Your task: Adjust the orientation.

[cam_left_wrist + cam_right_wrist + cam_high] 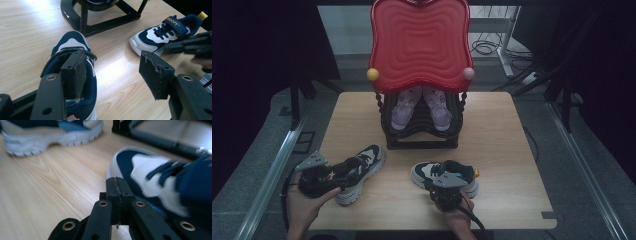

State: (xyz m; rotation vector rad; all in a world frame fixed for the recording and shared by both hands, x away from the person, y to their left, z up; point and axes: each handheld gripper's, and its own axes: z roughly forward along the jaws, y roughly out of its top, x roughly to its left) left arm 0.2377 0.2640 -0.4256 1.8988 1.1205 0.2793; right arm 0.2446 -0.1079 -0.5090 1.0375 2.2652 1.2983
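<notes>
The left shoe, a navy and white trainer, lies on the wooden table at the near left, its toe angled toward the black shoe rack. The left gripper stands over its heel end with the jaws spread wide; one pad reaches down into the shoe's opening against the collar, the other hangs over bare wood, so nothing is clamped. The right shoe, its mate, lies well apart at the near right, toe pointing left. The right gripper sits low just beside this shoe's toe with its two pads pressed flat together and nothing between them. On the rack's lower shelf sits a pair of pink shoes, under a red wavy tray on top.
</notes>
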